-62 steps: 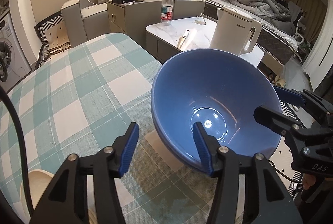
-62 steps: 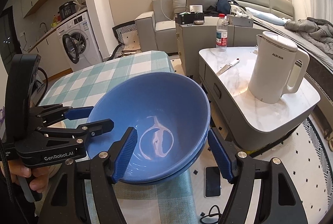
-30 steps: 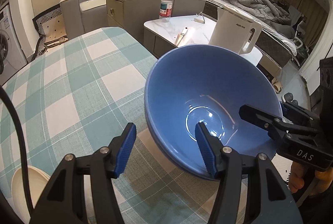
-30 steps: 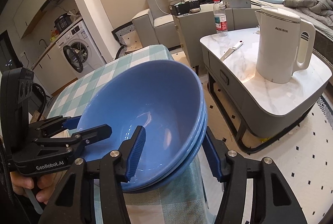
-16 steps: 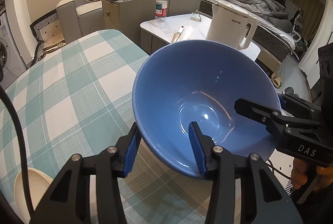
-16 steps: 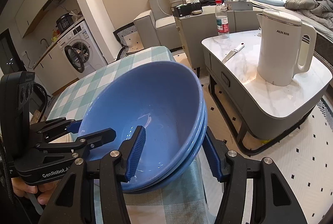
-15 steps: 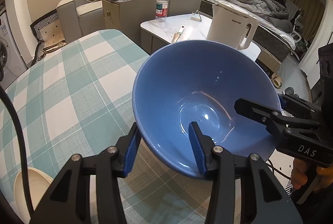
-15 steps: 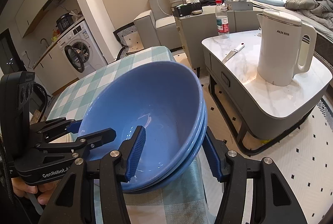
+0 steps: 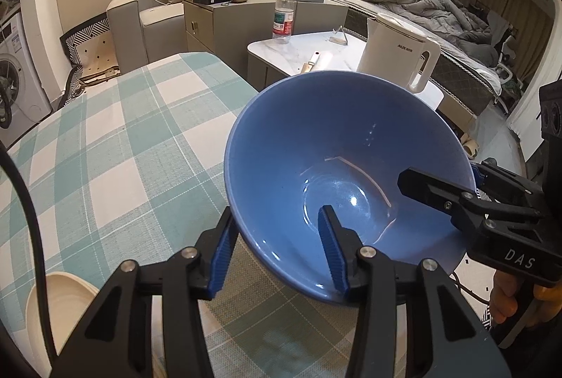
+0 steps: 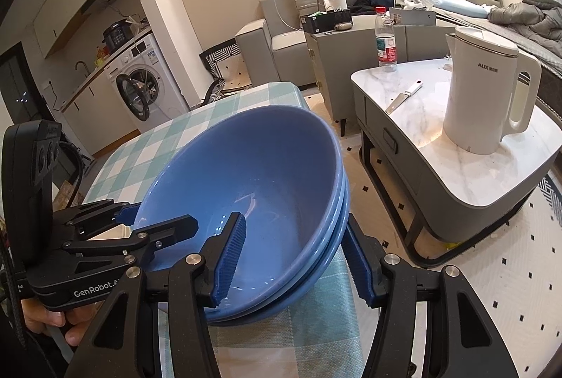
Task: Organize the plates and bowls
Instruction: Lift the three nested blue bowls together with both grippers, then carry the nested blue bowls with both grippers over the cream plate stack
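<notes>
A stack of three blue bowls (image 9: pixel 337 160) hangs tilted over the right edge of the checked table (image 9: pixel 105 150). My left gripper (image 9: pixel 277 251) is shut on the stack's near rim, one pad inside the top bowl and one against the outer wall. My right gripper (image 10: pixel 293 257) is shut on the rim of the bowls (image 10: pixel 253 188) from the other side, with one pad inside and one under the lowest bowl. Each gripper shows in the other's view: the right gripper (image 9: pixel 470 192) and the left gripper (image 10: pixel 140 223), each held by a hand.
A cream dish (image 9: pixel 59 300) lies on the table near my left gripper. Beyond the table edge stands a marble coffee table (image 10: pixel 456 167) with a white kettle (image 10: pixel 488 97), a knife (image 10: pixel 402 97) and a water bottle (image 10: pixel 385 37). A washing machine (image 10: pixel 144 93) is further back.
My left gripper's jaws have closed onto the bowls' near rim. The stack has tipped a little more toward the far side. The right gripper has kept its grip.
</notes>
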The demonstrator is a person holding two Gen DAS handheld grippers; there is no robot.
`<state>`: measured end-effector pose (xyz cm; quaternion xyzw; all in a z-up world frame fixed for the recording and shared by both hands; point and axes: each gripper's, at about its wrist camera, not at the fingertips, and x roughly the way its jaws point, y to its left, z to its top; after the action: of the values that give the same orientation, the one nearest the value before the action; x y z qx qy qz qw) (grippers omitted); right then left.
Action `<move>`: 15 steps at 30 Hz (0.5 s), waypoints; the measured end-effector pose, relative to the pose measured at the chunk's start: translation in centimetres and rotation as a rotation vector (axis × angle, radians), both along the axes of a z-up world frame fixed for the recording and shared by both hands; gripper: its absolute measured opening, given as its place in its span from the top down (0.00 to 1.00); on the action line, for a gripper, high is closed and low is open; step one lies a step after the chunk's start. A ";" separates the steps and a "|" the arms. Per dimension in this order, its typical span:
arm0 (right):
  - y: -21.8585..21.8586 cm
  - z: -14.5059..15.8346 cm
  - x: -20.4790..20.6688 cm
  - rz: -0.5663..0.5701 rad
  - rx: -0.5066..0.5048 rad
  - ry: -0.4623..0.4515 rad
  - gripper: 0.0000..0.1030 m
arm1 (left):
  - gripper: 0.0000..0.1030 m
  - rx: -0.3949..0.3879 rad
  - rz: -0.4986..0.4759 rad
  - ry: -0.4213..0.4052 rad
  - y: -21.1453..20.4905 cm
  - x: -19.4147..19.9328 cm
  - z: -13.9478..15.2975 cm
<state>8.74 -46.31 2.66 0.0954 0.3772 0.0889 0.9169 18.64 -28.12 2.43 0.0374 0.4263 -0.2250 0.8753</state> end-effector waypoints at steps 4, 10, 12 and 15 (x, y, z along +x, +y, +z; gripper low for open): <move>0.8 0.3 -0.1 0.016 -0.002 -0.009 0.45 | 0.55 -0.002 0.016 -0.011 0.7 -0.3 0.4; 2.1 0.7 -0.1 0.042 -0.005 -0.021 0.45 | 0.55 0.004 0.043 -0.028 2.0 -0.8 1.1; 2.6 0.8 -0.1 0.051 -0.008 -0.027 0.45 | 0.55 0.002 0.050 -0.033 2.5 -1.0 1.2; 3.1 1.1 -0.2 0.066 -0.008 -0.037 0.45 | 0.55 0.001 0.064 -0.041 3.2 -1.2 1.5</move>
<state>8.57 -43.25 3.72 0.0778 0.3634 0.1193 0.9207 17.43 -24.90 3.93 0.0287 0.4094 -0.1961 0.8906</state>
